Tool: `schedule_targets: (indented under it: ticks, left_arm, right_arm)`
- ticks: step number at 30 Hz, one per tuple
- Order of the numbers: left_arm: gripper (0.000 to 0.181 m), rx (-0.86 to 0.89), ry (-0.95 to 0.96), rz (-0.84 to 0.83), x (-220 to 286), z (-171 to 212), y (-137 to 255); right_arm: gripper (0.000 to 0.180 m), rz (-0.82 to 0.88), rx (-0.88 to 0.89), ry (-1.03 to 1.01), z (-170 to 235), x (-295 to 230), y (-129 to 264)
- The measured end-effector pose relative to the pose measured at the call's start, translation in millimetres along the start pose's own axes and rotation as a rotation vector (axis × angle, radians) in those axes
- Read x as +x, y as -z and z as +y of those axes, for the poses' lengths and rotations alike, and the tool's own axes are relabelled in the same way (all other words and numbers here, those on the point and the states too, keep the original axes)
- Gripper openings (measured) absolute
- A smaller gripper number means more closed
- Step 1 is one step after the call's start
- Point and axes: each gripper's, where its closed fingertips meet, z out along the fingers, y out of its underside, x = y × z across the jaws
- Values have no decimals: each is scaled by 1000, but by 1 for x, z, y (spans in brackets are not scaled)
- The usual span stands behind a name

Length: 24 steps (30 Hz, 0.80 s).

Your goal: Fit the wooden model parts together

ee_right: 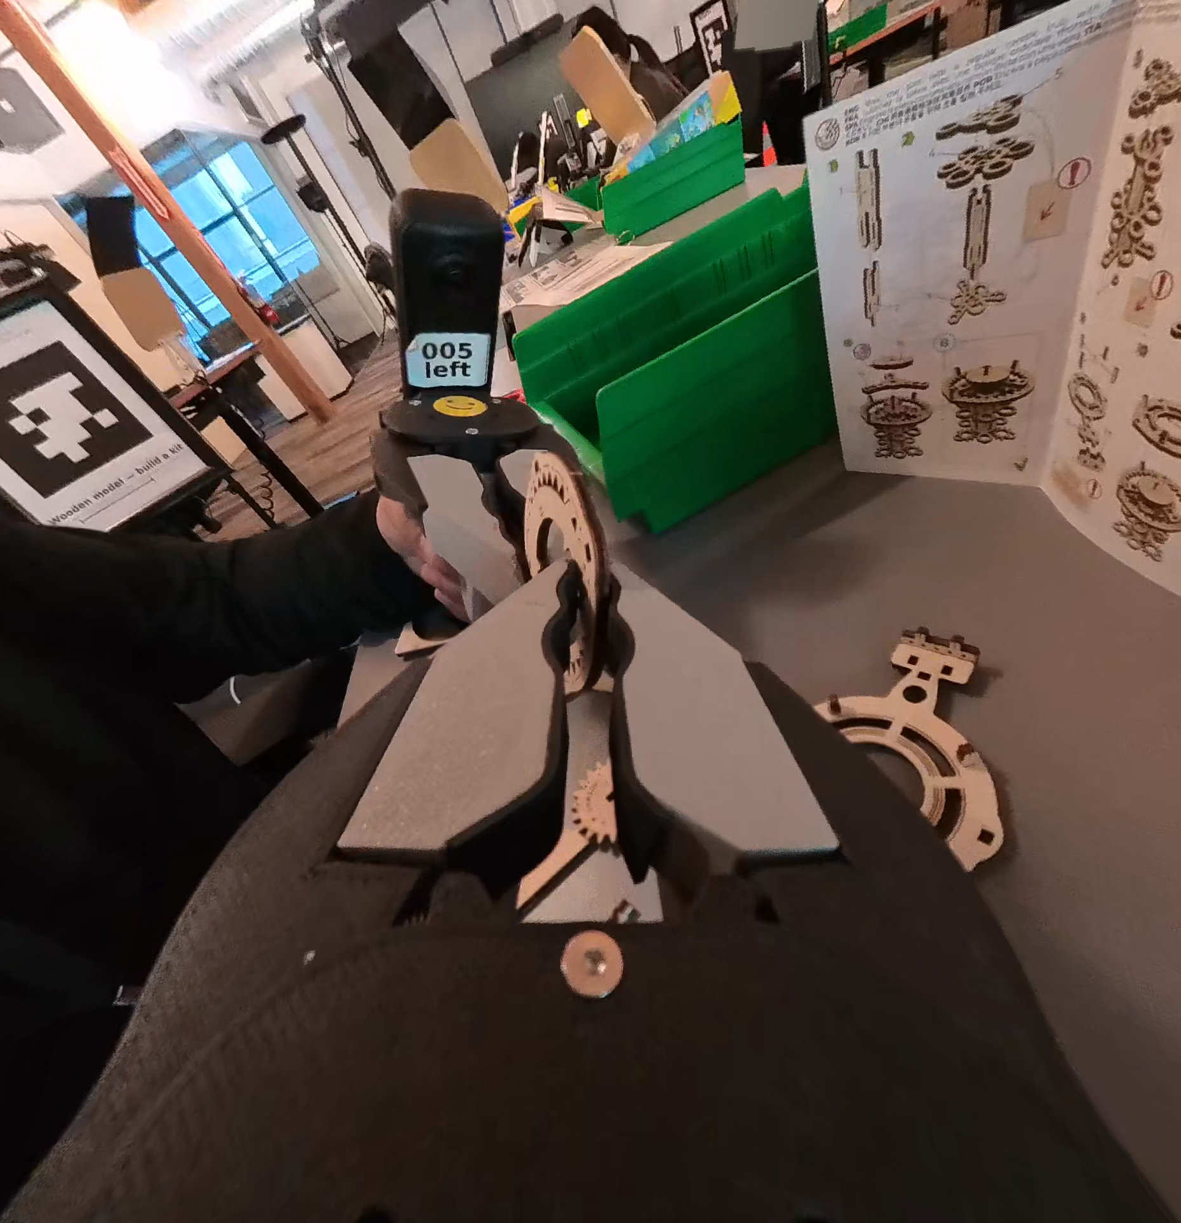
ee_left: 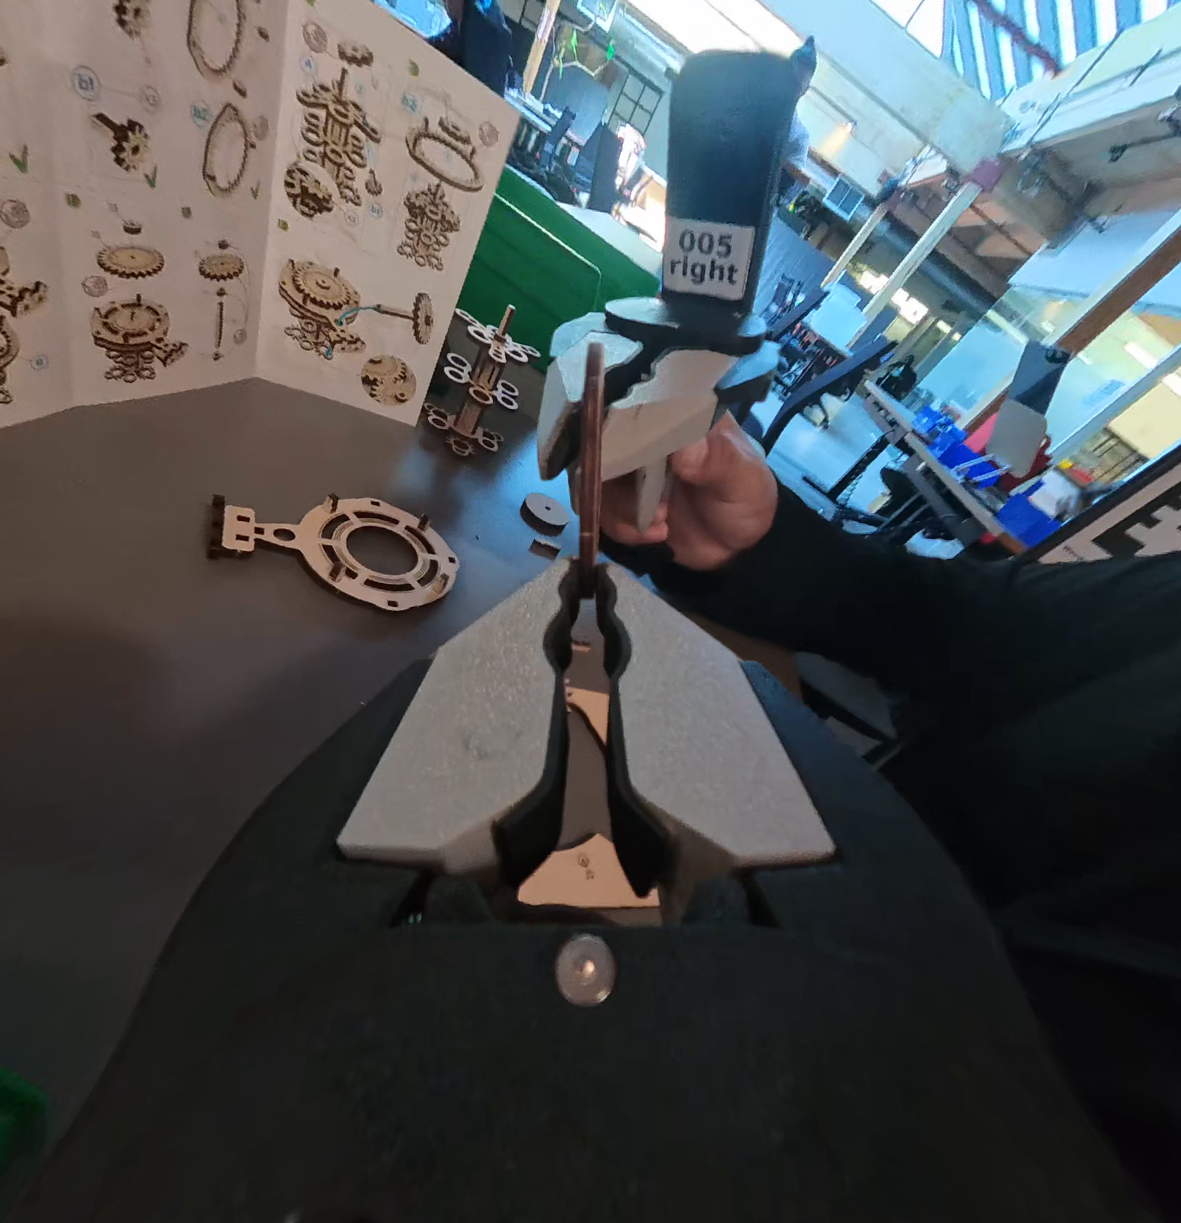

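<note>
A flat round wooden ring gear (ee_right: 561, 523) is held upright above the grey table between both grippers. In the left wrist view it shows edge-on as a thin dark disc (ee_left: 589, 463). My left gripper (ee_left: 586, 582) is shut on its lower edge. My right gripper (ee_right: 586, 589) is shut on the opposite edge. Each gripper also shows in the other view, the right one (ee_left: 598, 397) at the top of the disc and the left one (ee_right: 515, 529) behind it. A flat wooden ring plate with a handle (ee_left: 349, 549) lies on the table and also shows in the right wrist view (ee_right: 919, 748).
A small wooden disc (ee_left: 545, 511) and a tiny piece (ee_left: 545, 546) lie near the grippers. A wooden tower subassembly (ee_left: 485, 390) stands by the folded instruction sheet (ee_left: 244, 198). A small gear part (ee_right: 594, 807) lies under my right gripper. Green bins (ee_right: 694, 370) stand behind. The tips of both grippers are at nearly the same place. The wooden tower subassembly (ee_left: 485, 390) is about 20 centimetres from both grippers' fingertips.
</note>
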Motion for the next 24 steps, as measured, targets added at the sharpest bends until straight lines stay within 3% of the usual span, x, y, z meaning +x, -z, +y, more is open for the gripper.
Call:
schedule_targets:
  ticks: [8,24]
  left_arm:
    - [0,101,150,64,-8,-18,19]
    - [0,51,128,73,-3,-11,15]
  right_arm:
    - [14,-97,37,-128,-5,-2,7]
    - [31,-24,-6,-48,-3,5,11]
